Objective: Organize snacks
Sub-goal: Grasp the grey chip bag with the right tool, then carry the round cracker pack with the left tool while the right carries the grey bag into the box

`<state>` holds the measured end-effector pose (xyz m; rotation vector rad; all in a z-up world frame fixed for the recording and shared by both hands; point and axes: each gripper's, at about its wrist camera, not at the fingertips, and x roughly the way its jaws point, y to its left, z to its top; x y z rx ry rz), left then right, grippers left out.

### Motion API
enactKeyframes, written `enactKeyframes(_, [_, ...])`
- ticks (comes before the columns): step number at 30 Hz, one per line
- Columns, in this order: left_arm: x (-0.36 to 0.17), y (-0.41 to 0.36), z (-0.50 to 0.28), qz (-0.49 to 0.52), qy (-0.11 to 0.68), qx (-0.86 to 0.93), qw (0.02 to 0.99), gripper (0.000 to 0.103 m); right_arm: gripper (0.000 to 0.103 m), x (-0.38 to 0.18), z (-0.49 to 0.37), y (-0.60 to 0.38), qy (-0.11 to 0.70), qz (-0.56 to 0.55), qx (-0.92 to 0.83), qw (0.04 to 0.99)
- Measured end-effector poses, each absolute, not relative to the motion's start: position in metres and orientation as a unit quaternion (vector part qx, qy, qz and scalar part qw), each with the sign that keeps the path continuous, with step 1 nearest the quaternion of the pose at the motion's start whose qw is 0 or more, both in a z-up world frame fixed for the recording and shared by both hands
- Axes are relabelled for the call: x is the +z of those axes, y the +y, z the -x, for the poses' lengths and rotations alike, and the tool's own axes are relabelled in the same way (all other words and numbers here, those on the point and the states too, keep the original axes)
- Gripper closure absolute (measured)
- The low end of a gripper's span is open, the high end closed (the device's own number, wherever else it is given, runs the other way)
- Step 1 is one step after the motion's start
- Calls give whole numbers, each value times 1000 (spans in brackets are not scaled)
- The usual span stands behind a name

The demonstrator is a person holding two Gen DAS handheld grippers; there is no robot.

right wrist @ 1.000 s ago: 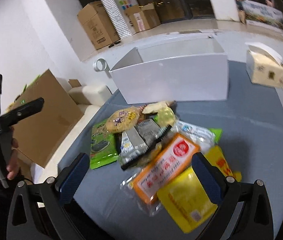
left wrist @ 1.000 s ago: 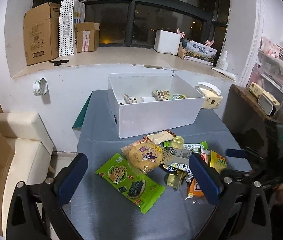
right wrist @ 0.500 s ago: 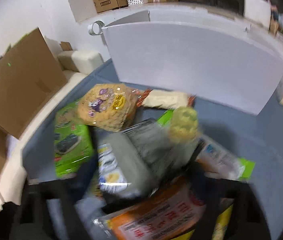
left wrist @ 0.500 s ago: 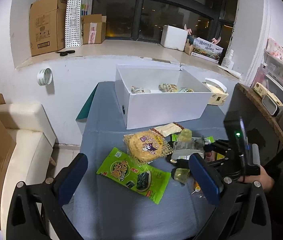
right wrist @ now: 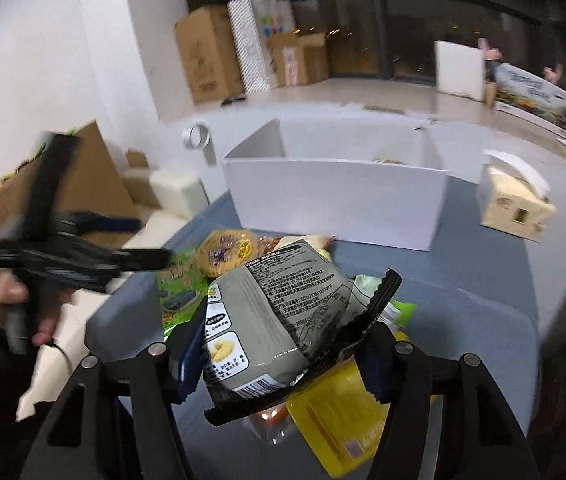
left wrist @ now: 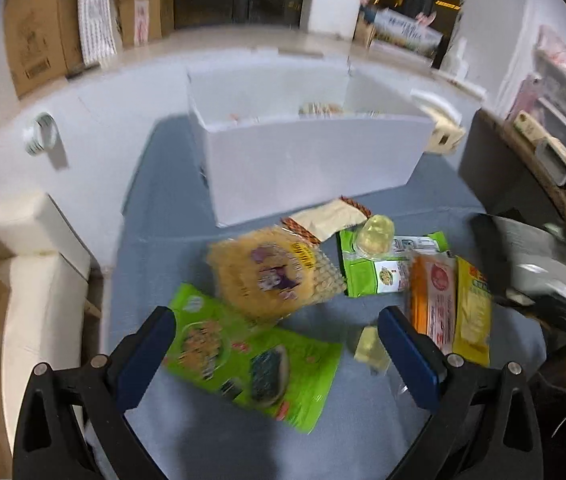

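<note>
A pile of snacks lies on the grey tablecloth in front of the white box. It includes a green seaweed packet, a round cracker pack, a jelly cup, an orange pack and a yellow pack. My left gripper is open, low over the seaweed packet and cracker pack, with nothing gripped. My right gripper has its jaws closing on a grey snack bag, with the pads pressing on it. The bag hangs above the pile. The box holds a few snacks.
A tissue box stands on the table to the right of the white box. A cream sofa is off the table's left edge. Cardboard boxes sit on the window ledge behind. A dark shelf unit borders the right side.
My right gripper closed on the grey snack bag and lifted it off the pile. My left gripper dropped lower and closer to the seaweed packet and crackers, still open.
</note>
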<state>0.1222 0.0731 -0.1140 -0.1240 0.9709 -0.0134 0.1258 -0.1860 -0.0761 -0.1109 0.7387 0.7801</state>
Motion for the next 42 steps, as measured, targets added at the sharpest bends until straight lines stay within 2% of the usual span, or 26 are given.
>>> enactKeyframes(4, [-137, 50, -163, 17, 498, 38, 866, 0, 35, -77, -119, -201, 350, 38, 357, 865])
enactKeyframes(11, [-176, 54, -205, 30, 539, 72, 839, 1, 35, -84, -118, -213, 359, 22, 349, 865])
enactKeyframes(12, [-177, 55, -204, 31, 537, 72, 840, 5, 35, -85, -119, -213, 360, 21, 348, 865])
enactKeyframes(13, [-177, 54, -203, 28, 534, 77, 842, 16, 35, -86, -119, -215, 362, 20, 348, 864])
enactKeyframes(14, [-175, 54, -201, 20, 531, 82, 843, 17, 35, -87, -118, -216, 363, 18, 348, 864])
enactKeyframes(16, [-168, 53, -193, 27, 519, 71, 852, 22, 35, -87, -119, -216, 363, 15, 350, 863])
enactKeyframes(22, [-129, 51, -149, 41, 453, 39, 890, 23, 35, -87, -117, -211, 363, 23, 353, 862])
enactKeyframes(29, [-42, 51, -120, 60, 367, -8, 928, 23, 35, -56, -141, -194, 333, 23, 362, 870])
enactKeyframes(35, [13, 66, -167, 58, 331, -4, 942, 23, 35, -13, -218, -164, 314, -10, 358, 879])
enactKeyframes(42, [7, 85, -257, 59, 361, 2, 931, 23, 35, -10, -320, -109, 343, 6, 318, 884])
